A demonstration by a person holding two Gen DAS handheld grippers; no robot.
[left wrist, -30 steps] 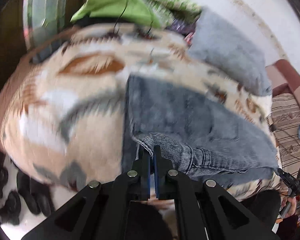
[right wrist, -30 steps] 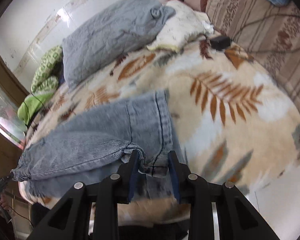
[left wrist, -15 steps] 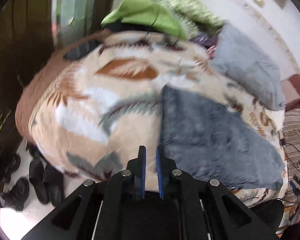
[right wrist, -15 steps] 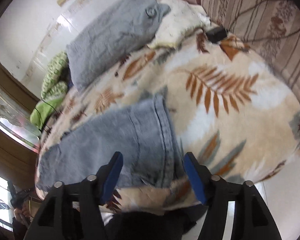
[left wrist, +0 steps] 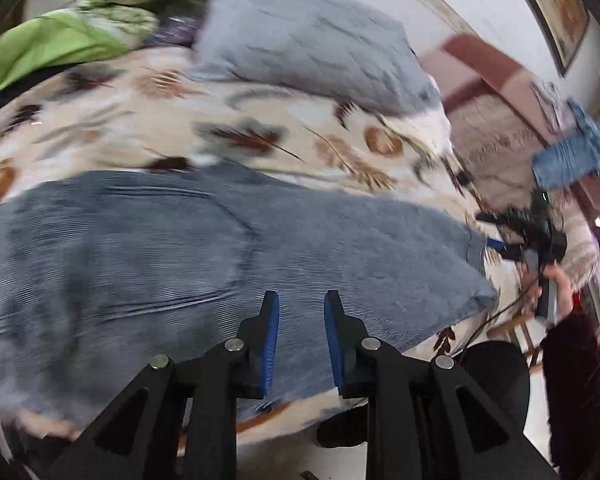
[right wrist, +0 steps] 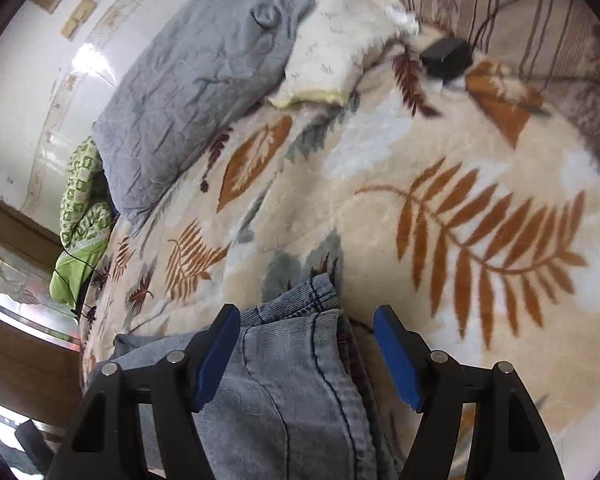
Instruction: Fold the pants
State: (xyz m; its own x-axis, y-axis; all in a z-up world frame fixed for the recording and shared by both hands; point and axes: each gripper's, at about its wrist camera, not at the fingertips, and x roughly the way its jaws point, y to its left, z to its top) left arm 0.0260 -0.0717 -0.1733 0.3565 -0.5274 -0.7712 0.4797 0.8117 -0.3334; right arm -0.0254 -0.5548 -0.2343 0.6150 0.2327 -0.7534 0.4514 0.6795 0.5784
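Note:
Grey-blue corduroy pants (left wrist: 204,248) lie folded flat on the leaf-patterned blanket (left wrist: 260,120). My left gripper (left wrist: 298,304) is open and empty over the pants' near edge. My right gripper (right wrist: 306,320) is open wide over one end of the pants (right wrist: 296,364), with the fabric lying between its fingers but not pinched. The other gripper (left wrist: 528,236) shows at the pants' right end in the left wrist view.
A grey pillow (right wrist: 204,80) and a white cushion (right wrist: 340,52) lie at the head of the bed. Green bedding (left wrist: 48,44) is piled at the far corner. A black device (right wrist: 448,56) with a cable sits on the blanket. A striped sofa (right wrist: 520,20) stands beyond.
Both grippers have let go of the pants and opened. The left gripper has swung right along the near edge. The right gripper has dropped close over the pants' end.

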